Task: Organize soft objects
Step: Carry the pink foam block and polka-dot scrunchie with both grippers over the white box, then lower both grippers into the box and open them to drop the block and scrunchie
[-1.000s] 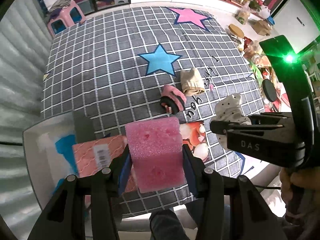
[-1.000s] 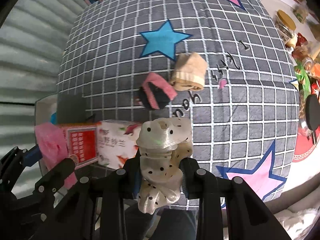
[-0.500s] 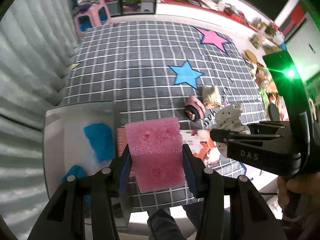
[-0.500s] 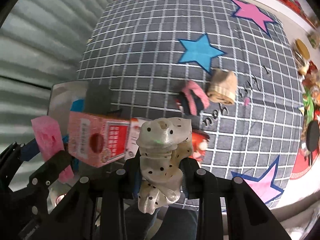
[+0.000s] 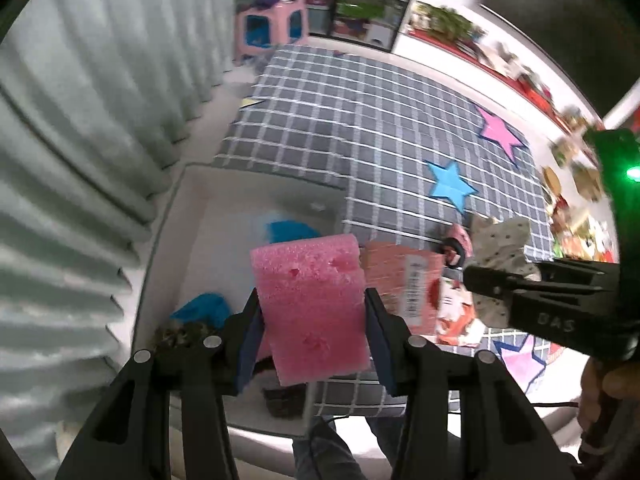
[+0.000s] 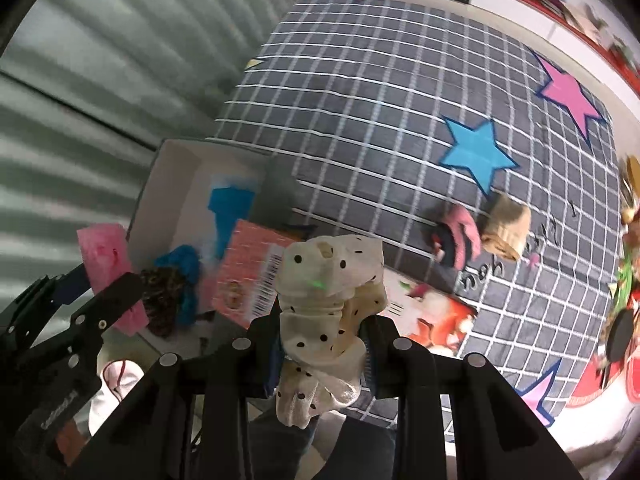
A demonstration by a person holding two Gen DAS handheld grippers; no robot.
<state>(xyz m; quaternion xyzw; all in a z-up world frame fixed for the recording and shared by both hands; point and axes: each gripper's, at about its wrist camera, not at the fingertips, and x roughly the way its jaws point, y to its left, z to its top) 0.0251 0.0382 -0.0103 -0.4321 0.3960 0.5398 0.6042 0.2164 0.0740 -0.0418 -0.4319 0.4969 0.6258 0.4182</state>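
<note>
My left gripper is clamped on the pink sponge and my right gripper on the dotted cream scrunchie, both above the near end of the white bin; I'd centre each over the bin before releasing, clear of the tissue pack on its rim. Motion blur hides the bin's contents beyond blue cloth, and farther out on the checked cloth the pink-black roll and beige roll are hard to identify.

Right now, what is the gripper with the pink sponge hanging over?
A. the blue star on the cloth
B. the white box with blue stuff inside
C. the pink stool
B: in the left wrist view the left gripper clamps the pink sponge above the white box, where a blue soft thing lies; the blue star is off to the side.
</note>
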